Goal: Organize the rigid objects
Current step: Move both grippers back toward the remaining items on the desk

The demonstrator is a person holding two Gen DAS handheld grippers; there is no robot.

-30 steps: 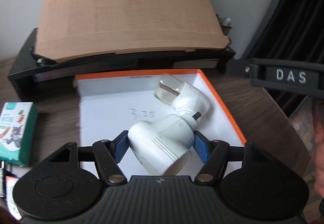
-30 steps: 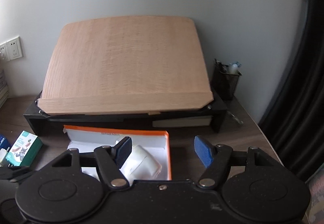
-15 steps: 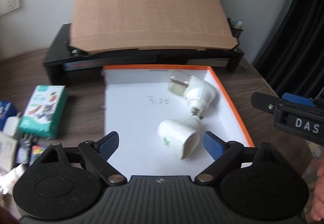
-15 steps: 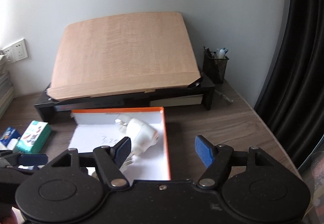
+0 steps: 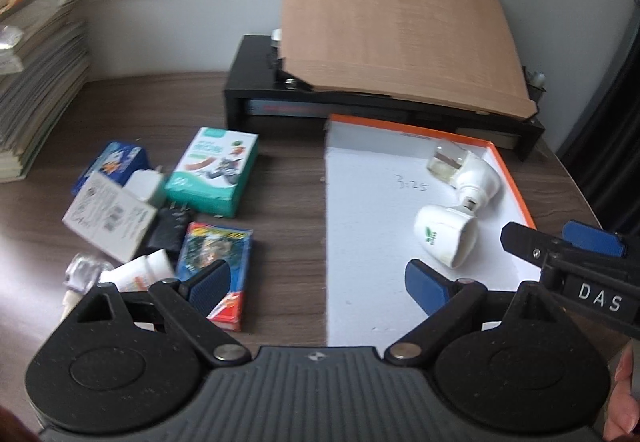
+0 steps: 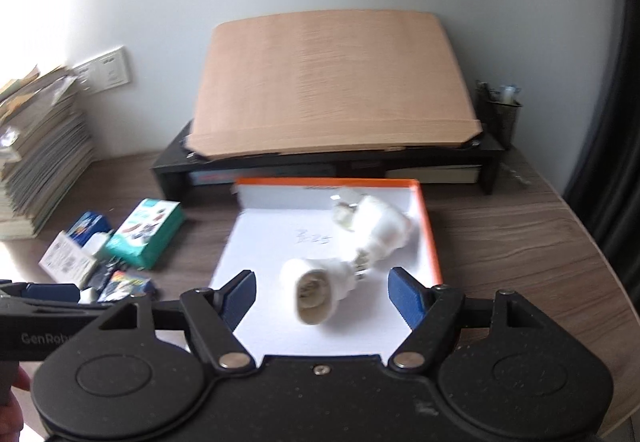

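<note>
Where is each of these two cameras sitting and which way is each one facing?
Left wrist: sits on the left gripper, looking down and forward over the loose boxes and the orange-rimmed tray; its open jaws, the right gripper and a fingertip show.
Right wrist: sits on the right gripper, facing the tray and the wooden board; its open jaws and the left gripper show.
Shared: tray, two white plug-in devices, board, teal box.
</note>
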